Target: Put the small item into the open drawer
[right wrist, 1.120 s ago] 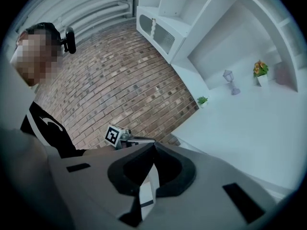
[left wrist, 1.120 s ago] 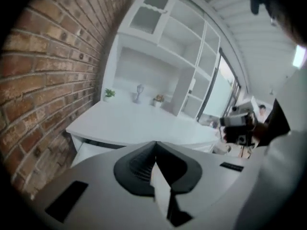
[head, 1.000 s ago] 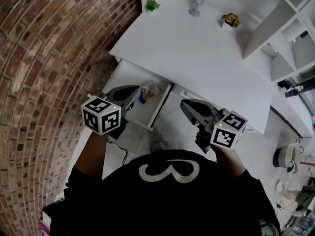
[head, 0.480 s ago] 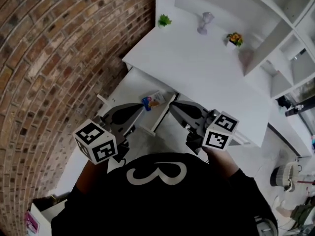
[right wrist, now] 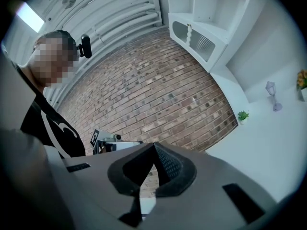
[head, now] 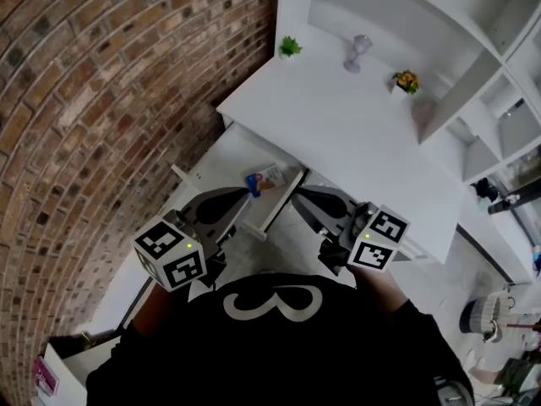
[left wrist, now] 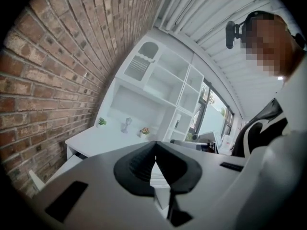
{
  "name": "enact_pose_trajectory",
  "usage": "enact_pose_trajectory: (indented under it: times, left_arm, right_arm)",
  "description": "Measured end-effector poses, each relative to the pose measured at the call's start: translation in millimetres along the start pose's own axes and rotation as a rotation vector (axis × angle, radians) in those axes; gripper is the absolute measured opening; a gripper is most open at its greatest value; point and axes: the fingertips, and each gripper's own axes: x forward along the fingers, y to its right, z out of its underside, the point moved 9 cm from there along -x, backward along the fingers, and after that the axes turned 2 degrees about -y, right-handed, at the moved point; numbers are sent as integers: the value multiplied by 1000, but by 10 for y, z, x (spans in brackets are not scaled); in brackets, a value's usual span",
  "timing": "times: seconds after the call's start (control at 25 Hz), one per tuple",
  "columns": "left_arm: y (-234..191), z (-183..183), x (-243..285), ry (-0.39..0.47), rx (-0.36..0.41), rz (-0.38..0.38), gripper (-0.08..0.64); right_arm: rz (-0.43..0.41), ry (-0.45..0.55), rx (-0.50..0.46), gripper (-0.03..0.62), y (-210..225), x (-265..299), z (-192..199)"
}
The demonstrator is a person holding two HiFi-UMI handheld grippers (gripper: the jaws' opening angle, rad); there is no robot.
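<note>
The small item (head: pixel 264 178), a blue and orange-white packet, lies inside the open white drawer (head: pixel 221 155) under the desk's left end. Both grippers hang in front of the drawer, close to the person's chest, and neither touches it. My left gripper (head: pixel 246 195) points toward the item with its jaws shut and nothing in them; in the left gripper view its pads meet at the tip (left wrist: pixel 155 143). My right gripper (head: pixel 298 194) is just right of the drawer, also shut and empty, its pads joined (right wrist: pixel 154 145).
A white desk (head: pixel 338 134) carries a small green plant (head: pixel 290 46), a clear vase (head: pixel 359 53) and a flower pot (head: pixel 406 81). A brick wall (head: pixel 127 100) runs along the left. White shelving (head: pixel 473 66) stands at the back right.
Both grippers have drawn back toward the person's body, and their tips now sit closer together. The view has shifted, so the desk shows further up. The item stays in the drawer.
</note>
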Motion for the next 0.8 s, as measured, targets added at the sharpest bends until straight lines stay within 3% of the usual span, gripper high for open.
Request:
enact_pose_trajectory:
  times: [0.8]
  left_arm:
    - [39, 148, 162, -65, 34, 16, 2]
  right_arm:
    - [29, -13, 32, 9, 67, -95, 137]
